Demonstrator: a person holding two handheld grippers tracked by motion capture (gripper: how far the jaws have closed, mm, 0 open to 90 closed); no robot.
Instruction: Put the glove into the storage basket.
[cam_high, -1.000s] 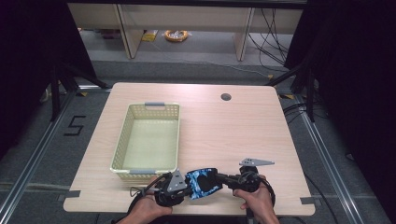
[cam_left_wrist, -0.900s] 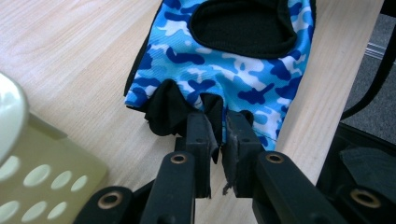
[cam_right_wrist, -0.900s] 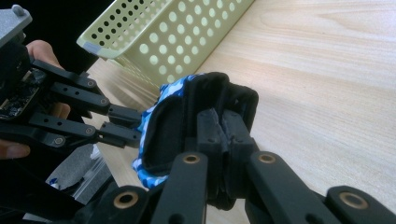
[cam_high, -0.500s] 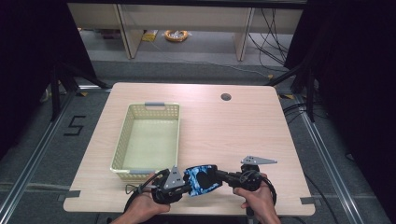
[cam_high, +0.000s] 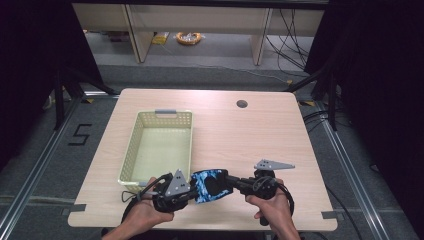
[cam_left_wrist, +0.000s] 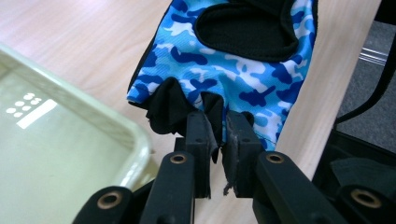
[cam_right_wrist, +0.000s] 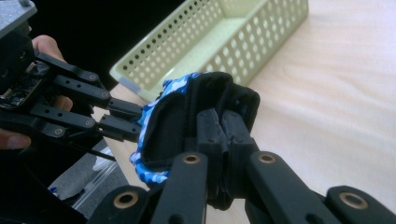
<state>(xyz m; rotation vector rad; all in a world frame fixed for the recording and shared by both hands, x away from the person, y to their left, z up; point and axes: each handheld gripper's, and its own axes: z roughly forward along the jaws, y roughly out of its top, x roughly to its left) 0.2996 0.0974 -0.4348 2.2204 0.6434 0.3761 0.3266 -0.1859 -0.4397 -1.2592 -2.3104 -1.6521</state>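
A blue camouflage glove (cam_high: 210, 185) with black palm patches hangs a little above the table's front edge, stretched between both grippers. My left gripper (cam_high: 192, 192) is shut on the glove's (cam_left_wrist: 233, 60) black finger end, its pads (cam_left_wrist: 198, 135) pinching the cloth. My right gripper (cam_high: 231, 186) is shut on the opposite black edge of the glove (cam_right_wrist: 173, 116), jaws together over the fabric. In the right gripper view the left gripper (cam_right_wrist: 130, 121) comes in from the left and grips the same glove.
A pale green perforated basket (cam_high: 131, 155) stands empty on the table's left half, just behind the left gripper; its rim (cam_left_wrist: 135, 140) lies close below the glove. A dark round hole (cam_high: 242, 104) sits in the tabletop at the back. The wooden table (cam_high: 250, 135) spreads to the right.
Both grippers have risen slightly with the glove held between them, lifting it off the tabletop. The basket has not moved.
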